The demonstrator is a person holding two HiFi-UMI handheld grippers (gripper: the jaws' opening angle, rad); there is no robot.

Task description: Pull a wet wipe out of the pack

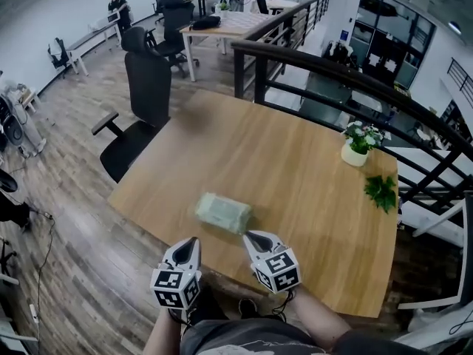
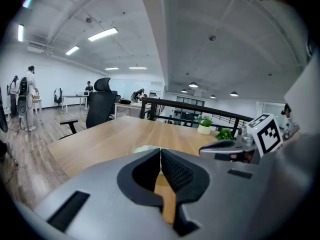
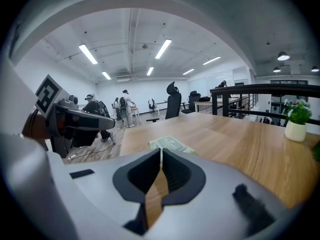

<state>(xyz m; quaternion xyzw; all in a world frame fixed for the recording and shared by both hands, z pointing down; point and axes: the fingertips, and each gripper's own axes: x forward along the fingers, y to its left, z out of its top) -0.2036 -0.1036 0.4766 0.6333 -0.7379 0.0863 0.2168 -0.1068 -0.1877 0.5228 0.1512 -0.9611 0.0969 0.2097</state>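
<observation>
Left hand-held gripper (image 1: 192, 242) jaws fully together, nothing between them, tip over the near edge of the desk. Right hand-held gripper (image 1: 251, 237) likewise closed tight and empty, also at the near edge, just beside the left one. Each has its marker cube at the back and the person's forearms come in from below.

Pale green soft rectangular wet wipe pack (image 1: 223, 213) lies flat on the light wooden desk (image 1: 295, 161), close to the near edge and about midway along it. It sits just ahead of both grippers, between their lines of aim. The right gripper's tip is near the pack's right end; can't tell if it touches. The left tip is apart from the pack. Blurred in the head view, so the pack's flap can't be made out.

White round pot with a small flowering plant (image 1: 356, 145) stands near the far right corner. Loose green leafy sprig (image 1: 381, 191) lies near the right edge, just beside the pot. Black office chair (image 1: 144, 98) is by the left edge. Black metal railing (image 1: 332, 69) runs beyond the far edge.
</observation>
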